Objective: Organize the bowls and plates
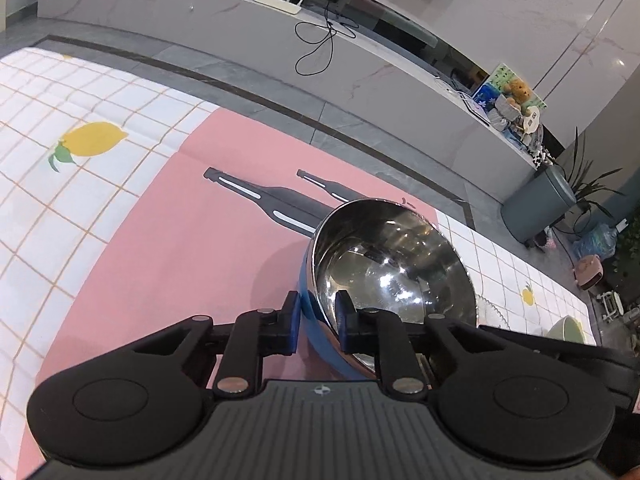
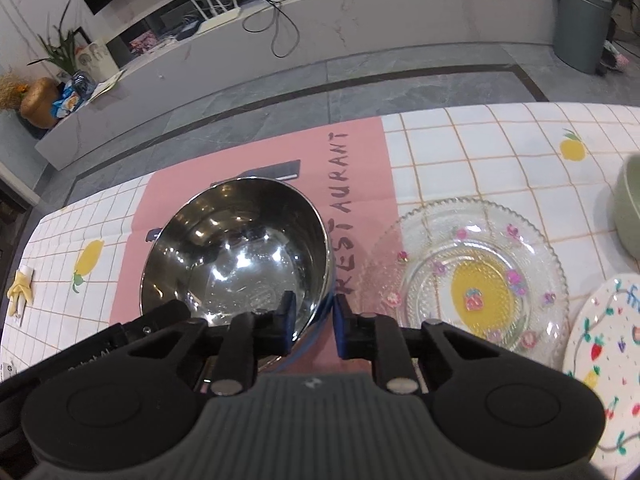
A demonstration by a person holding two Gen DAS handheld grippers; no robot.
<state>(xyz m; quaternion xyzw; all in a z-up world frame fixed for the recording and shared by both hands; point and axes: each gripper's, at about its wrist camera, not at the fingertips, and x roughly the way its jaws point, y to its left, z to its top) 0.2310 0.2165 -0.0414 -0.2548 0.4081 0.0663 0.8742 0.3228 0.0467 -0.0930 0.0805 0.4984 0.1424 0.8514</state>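
Observation:
A steel bowl with a blue outer wall stands on a pink placemat. In the left wrist view my left gripper is shut on its near rim, one pad outside on the blue wall and one inside on the steel. The right wrist view shows the same bowl with my right gripper shut on its right rim, again one pad inside and one outside. A clear glass plate with a yellow centre lies right of the bowl. Beyond it lie a painted white plate and a pale green bowl.
A white checked tablecloth with lemon prints covers the table, whose far edge drops to a grey tiled floor. A low marble bench with a router and cables runs behind. A grey bin stands on the floor at the right.

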